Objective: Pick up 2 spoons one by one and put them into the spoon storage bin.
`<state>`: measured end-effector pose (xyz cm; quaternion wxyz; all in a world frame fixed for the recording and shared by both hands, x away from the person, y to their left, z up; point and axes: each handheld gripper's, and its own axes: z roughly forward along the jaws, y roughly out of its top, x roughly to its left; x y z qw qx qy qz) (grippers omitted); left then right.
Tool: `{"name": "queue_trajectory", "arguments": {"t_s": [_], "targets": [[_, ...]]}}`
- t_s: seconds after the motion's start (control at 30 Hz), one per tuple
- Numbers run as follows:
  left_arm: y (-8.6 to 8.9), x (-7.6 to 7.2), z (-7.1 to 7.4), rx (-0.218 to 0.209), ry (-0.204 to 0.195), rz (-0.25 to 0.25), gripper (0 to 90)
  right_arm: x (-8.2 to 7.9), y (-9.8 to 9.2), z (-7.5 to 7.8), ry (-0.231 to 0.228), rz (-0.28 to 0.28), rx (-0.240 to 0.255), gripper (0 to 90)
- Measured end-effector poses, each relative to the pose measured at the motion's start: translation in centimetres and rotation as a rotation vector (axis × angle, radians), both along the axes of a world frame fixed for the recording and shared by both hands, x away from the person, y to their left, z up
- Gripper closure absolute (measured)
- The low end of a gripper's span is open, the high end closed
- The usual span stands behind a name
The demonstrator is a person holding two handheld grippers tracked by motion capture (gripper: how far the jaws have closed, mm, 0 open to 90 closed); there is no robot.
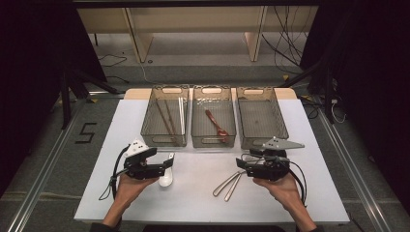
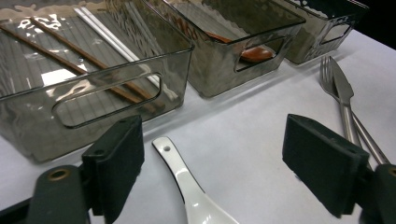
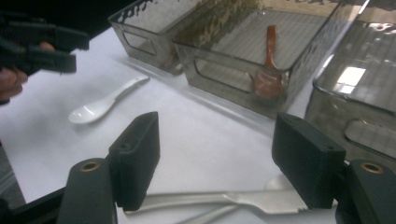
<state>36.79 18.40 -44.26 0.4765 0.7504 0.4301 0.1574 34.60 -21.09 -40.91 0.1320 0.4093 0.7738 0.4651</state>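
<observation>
The jaws of the left gripper (image 2: 212,170) stand wide apart, with the handle of the white spoon (image 2: 187,184) lying on the table between them, not pressed. The jaws of the right gripper (image 3: 217,163) are also apart, low over the metal knife (image 3: 243,201) and fork (image 1: 223,184), which lie side by side on the white table (image 1: 203,203).

Behind them three clear bins stand in a row. The left bin (image 1: 150,126) holds brown chopsticks (image 1: 164,118) and a white pair (image 1: 181,113). The middle bin (image 1: 213,140) holds one red spoon (image 1: 216,124). The right bin (image 1: 278,121) has nothing visible inside.
</observation>
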Motion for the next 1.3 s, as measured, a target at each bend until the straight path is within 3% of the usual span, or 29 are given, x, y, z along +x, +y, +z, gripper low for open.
{"name": "queue_trajectory", "arguments": {"t_s": [0.33,0.47,0.57,0.63,0.83,1.03,1.3], "targets": [[-1.3,1.6,-0.4,0.041,0.018,-0.057,38.3,-1.8,-1.2,-1.8,-0.021,-0.012,0.027,31.0],[-1.7,2.1,-0.6,0.088,0.026,-0.06,46.3,-2.3,-1.4,-2.3,-0.017,-0.004,0.026,28.5],[-2.0,2.4,-0.8,0.094,0.014,-0.086,57.2,-2.6,-1.4,-2.5,-0.012,0.0,0.027,28.1],[-2.2,2.7,-0.9,0.126,0.013,-0.11,64.9,-2.7,-1.4,-2.6,-0.008,0.005,0.03,28.2],[-2.9,3.7,-2.0,0.199,0.063,-0.135,87.7,-3.0,-1.4,-2.7,-0.009,0.006,0.022,28.3],[-3.3,4.5,-3.3,0.246,0.128,-0.144,89.0,-3.1,-1.2,-2.9,-0.004,0.013,0.016,28.5],[-3.0,5.1,-4.2,0.273,0.163,-0.133,89.0,-3.2,-1.0,-2.9,-0.004,0.021,0.014,28.8]]}}
